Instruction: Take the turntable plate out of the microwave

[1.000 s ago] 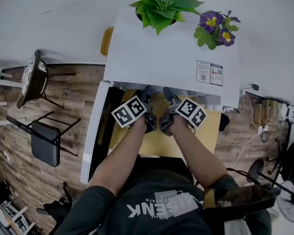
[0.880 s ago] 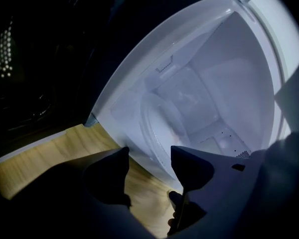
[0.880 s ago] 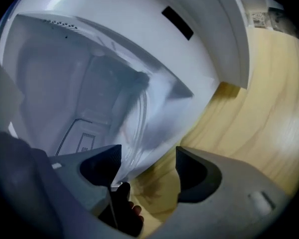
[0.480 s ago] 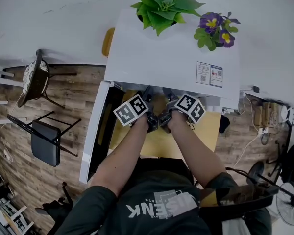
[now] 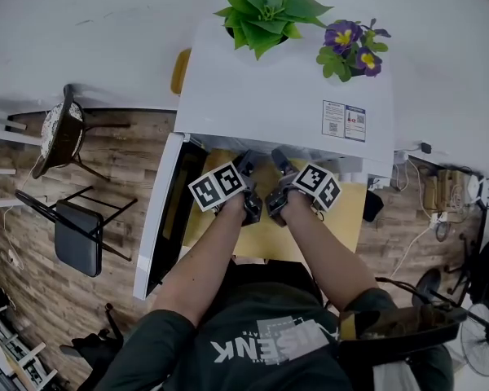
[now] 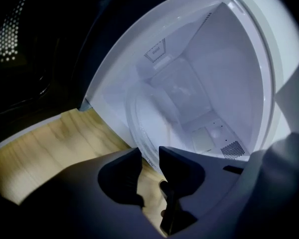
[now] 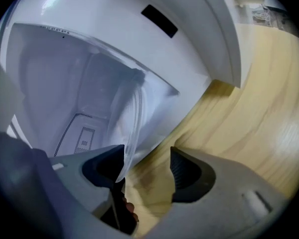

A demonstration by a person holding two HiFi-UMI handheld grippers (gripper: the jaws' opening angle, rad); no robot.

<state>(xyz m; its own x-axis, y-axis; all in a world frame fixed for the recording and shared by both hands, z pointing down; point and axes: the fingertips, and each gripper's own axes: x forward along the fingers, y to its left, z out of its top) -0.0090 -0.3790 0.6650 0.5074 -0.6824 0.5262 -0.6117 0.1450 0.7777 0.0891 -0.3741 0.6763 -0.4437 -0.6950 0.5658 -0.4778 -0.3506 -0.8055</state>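
Inside the open microwave (image 5: 285, 96), at the cavity mouth: turntable plate (image 6: 144, 133). My left gripper (image 6: 149, 153) has just been closing and now pinches the rim. My right gripper (image 7: 147, 156), just starting to close, straddles the rim, jaws wide. Opposite holds, presumably to steady the glass.

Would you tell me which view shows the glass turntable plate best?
The left gripper view: the turntable plate shows its round face and rim. The right gripper view shows it almost edge-on; in the head view the microwave's top hides it.
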